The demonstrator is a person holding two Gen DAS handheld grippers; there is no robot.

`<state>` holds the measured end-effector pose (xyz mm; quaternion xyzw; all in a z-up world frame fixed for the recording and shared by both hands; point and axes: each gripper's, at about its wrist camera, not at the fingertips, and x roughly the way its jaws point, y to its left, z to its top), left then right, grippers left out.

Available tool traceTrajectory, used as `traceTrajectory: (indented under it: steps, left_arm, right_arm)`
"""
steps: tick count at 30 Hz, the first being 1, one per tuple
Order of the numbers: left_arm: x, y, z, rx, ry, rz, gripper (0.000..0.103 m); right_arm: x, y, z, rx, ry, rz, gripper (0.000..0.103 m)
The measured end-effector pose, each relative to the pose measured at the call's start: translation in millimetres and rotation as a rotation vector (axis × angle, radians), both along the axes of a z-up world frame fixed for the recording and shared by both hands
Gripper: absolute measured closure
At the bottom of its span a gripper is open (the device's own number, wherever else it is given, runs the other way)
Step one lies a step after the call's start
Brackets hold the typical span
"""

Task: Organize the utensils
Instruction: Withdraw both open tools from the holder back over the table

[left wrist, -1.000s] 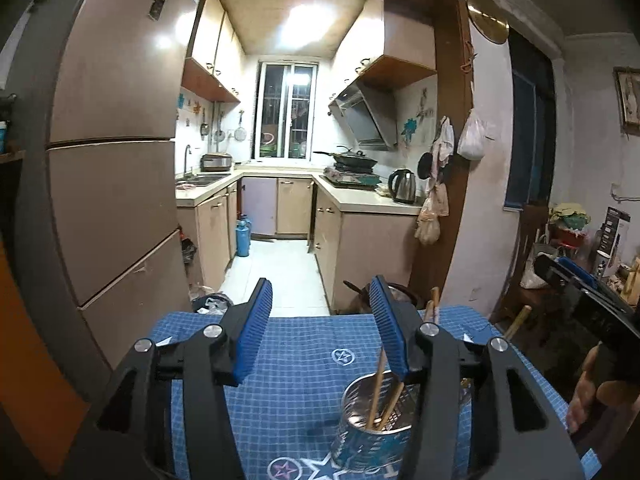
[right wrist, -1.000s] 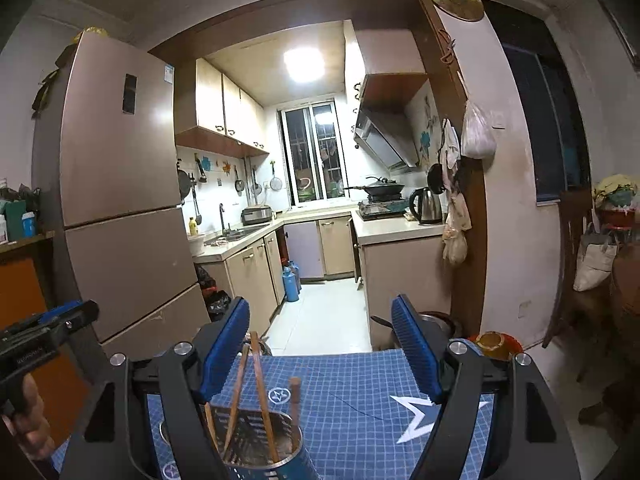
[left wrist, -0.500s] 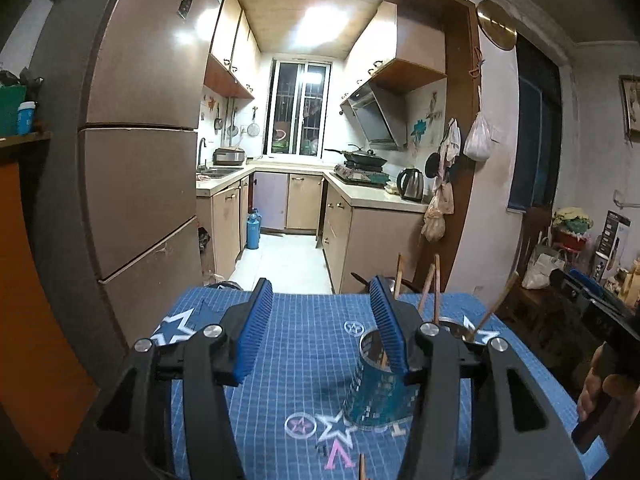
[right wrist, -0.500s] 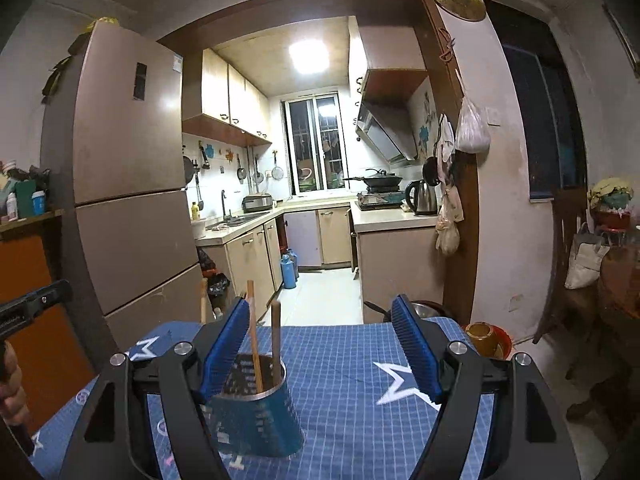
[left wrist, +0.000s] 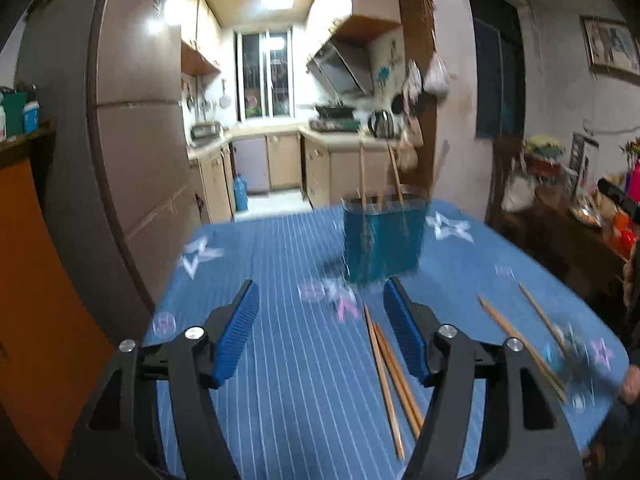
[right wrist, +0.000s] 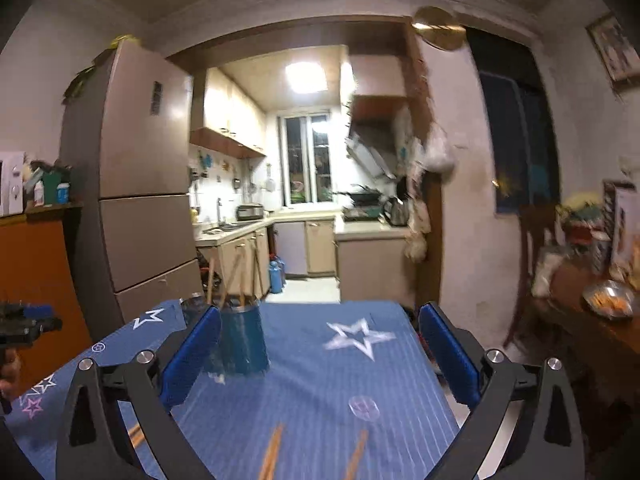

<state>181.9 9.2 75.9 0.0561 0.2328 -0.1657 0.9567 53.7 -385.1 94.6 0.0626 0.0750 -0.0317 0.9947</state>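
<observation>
The step in hand seems to be picking loose chopsticks from the table; it is best to lower the left gripper [left wrist: 320, 332] straight over one pair and close at the middle, so they do not roll apart. This gripper is wide open and holds nothing; the pair of chopsticks [left wrist: 386, 372] lies just below its right finger; the utensil holder [left wrist: 382, 236] stands ahead of it, slightly right. The right gripper [right wrist: 320, 354] is open and empty too; the holder is just beyond its left finger, and more chopsticks [right wrist: 272, 454] lie under it.

fridge [right wrist: 144, 184] left | lit kitchen window [right wrist: 306, 160] | ceiling light [right wrist: 306, 76] | dark doorway [left wrist: 498, 80] right
</observation>
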Motion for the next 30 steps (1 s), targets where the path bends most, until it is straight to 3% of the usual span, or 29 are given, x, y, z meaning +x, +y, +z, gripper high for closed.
traceTrajectory:
  steps: [5, 8, 10, 15, 18, 24, 30]
  left_arm:
    - [-34.0, -2.6, -39.4, 0.058, 0.093, -0.067, 0.041]
    - [-45.6, -7.6, -64.9, 0.074, 0.152, -0.077, 0.041]
    - [-52.2, -9.7, -82.1, 0.075, 0.197, -0.093, 0.047]
    - [-61.9, -15.8, -120.9, 0.065, 0.279, -0.114, 0.053]
    - [-58.2, -18.7, -134.3, 0.045, 0.321, -0.138, 0.053]
    - [-40.5, -27.6, -146.6, 0.072, 0.362, -0.132, 0.053]
    - [-21.0, -38.9, -148.2, 0.122, 0.391, -0.087, 0.062]
  right_arm:
    - [-54.5, -6.0, -29.6, 0.03, 0.074, 0.012, 0.004]
    - [-80.3, 10.5, -50.3, -0.029, 0.115, 0.019, 0.005]
    - [-94.1, 29.7, -66.2, -0.086, 0.151, 0.049, 0.01]
    - [-109.3, 84.5, -116.2, -0.137, 0.3, 0.195, 0.051]
    - [-106.2, 101.1, -141.6, -0.095, 0.379, 0.232, 0.064]
    - [-96.0, 112.7, -170.7, -0.038, 0.442, 0.208, 0.068]
    - [-94.8, 118.7, -178.9, -0.048, 0.441, 0.198, 0.068]
